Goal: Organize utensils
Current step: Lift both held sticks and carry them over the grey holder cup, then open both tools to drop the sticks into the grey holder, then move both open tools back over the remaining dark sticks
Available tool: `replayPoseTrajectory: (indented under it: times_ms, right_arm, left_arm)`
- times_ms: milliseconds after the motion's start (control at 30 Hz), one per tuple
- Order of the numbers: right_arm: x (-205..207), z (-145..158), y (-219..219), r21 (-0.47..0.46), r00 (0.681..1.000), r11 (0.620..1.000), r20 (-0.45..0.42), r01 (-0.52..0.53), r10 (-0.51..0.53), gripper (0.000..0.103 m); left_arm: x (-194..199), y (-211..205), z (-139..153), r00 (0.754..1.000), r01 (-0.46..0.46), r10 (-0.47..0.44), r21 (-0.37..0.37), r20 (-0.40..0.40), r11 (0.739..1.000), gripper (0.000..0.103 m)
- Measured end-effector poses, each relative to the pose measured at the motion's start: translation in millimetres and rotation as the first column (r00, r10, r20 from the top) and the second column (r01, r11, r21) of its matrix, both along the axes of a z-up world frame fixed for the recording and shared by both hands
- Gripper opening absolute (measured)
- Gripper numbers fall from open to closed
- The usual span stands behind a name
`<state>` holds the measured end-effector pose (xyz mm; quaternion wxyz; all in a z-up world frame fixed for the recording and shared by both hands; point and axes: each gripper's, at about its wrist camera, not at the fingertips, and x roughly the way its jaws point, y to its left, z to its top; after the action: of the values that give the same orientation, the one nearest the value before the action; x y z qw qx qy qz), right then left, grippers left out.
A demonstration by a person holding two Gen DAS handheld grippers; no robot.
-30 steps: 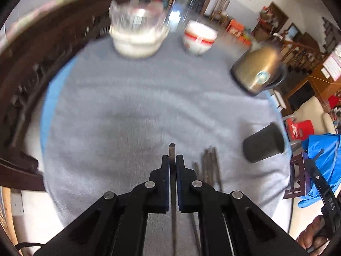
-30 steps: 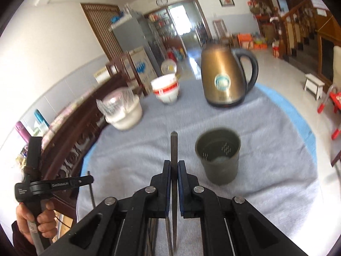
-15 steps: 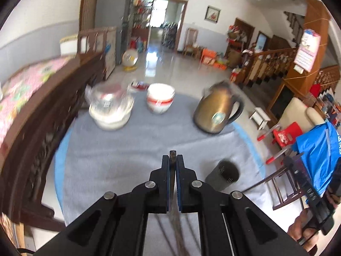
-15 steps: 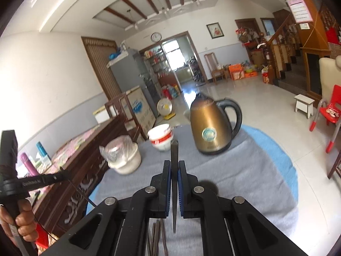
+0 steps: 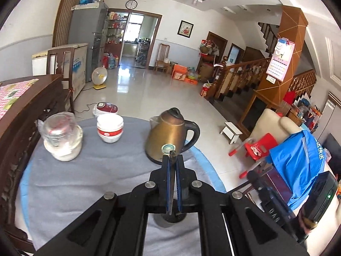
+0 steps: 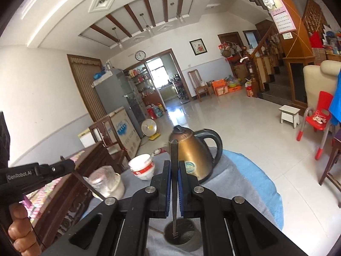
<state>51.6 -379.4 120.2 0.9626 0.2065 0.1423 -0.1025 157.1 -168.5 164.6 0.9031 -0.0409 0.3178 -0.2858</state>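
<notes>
On the table (image 5: 85, 183), the kettle (image 5: 168, 136) is the landmark: the bowl (image 5: 109, 129) sits left of it, the jar (image 5: 61, 136) farther left, the utensil holder (image 6: 181, 235) before it.

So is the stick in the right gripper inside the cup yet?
Partly in. The right gripper holds the chopstick upright, and its lower tip dips inside the rim of the dark cup below.

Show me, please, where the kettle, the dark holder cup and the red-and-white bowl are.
kettle (image 5: 170, 136), left wrist view, on its golden body.
dark holder cup (image 6: 187, 246), right wrist view, on its front wall.
red-and-white bowl (image 5: 110, 132), left wrist view, on its red band.
</notes>
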Motion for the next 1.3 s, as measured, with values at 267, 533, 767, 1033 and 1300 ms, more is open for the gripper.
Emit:
replayPoseTrajectory:
  times_ms: [267,533,767,1033,1300]
  right_arm:
    - [14.6,-42.4,-8.9,0.010,0.996,1.000,-0.091,0.010,-0.009,0.006]
    - [19.3,-72.5,-17.9,0.117,0.989,0.993,-0.149,-0.005,0.022,0.010]
    - [1.7,-89.7,-29.3,0.301,0.992,0.952,-0.093,-0.050,0.082,0.036]
    - [-61.1,-83.1,-8.6,0.272,0.997,0.961,0.070,-0.055,0.037,0.062]
    - [-84.3,-95.2,44.2,0.172,0.994,0.978,0.023,-0.114,0.111,0.046]
  left_arm:
    - [14.6,-25.8,-55.9,0.997,-0.013,0.017,0.054,-0.075,0.998,0.006]
    - [17.7,-20.7,-92.3,0.985,-0.007,0.024,0.101,-0.170,0.995,0.006]
    - [1.9,8.4,-99.4,0.983,-0.025,0.042,0.096,-0.181,0.995,0.049]
    - [-38.8,68.9,-121.4,0.984,-0.103,0.124,0.158,-0.127,0.982,0.050]
    - [-68.9,121.7,-168.2,0.957,-0.216,0.262,0.296,-0.126,0.930,0.050]
